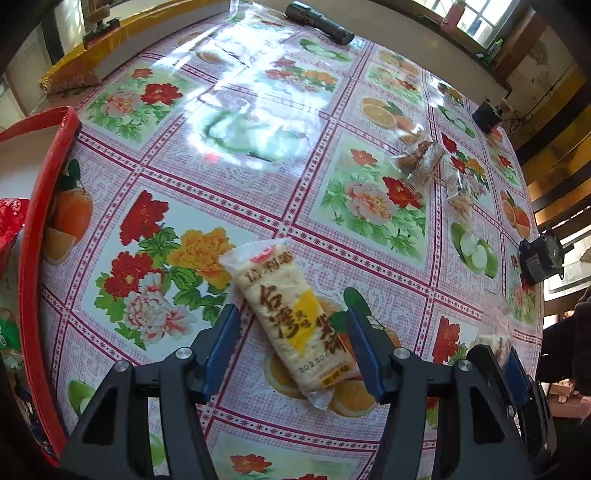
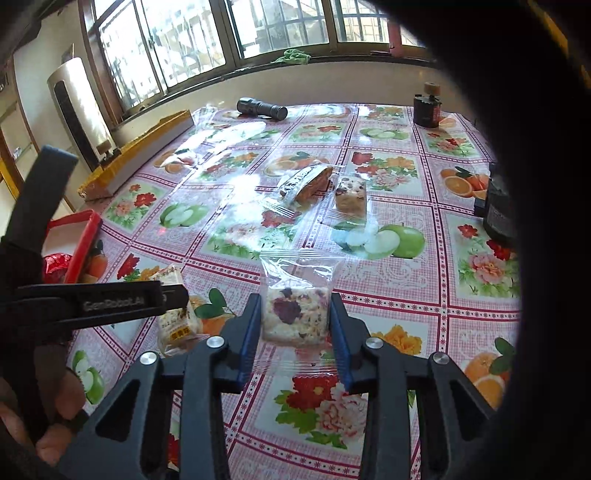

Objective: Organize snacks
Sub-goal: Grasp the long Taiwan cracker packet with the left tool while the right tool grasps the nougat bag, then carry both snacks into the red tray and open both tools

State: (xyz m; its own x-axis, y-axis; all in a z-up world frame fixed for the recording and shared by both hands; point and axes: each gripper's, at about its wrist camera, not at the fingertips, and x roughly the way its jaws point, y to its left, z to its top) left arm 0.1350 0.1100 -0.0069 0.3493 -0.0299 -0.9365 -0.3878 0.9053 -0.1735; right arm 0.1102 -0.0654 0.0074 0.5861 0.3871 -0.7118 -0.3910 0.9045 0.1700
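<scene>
The right gripper (image 2: 295, 325) grasps a clear nougat packet (image 2: 295, 317). The left gripper (image 1: 291, 332) is released around a rice cracker pack (image 1: 291, 317). A red box (image 1: 33, 258) stands at the left edge, and a flashlight (image 1: 319, 22) lies at the top.

Red tray (image 1: 35, 236) cut off at frame's left; my sleeve (image 2: 546, 184) blocks table's right side.

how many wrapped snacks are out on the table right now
4 on the tablecloth: a rice cracker pack between the left gripper's open fingers, a nougat square in the right gripper, two clear-wrapped cakes farther back. The red box may hide more.
</scene>
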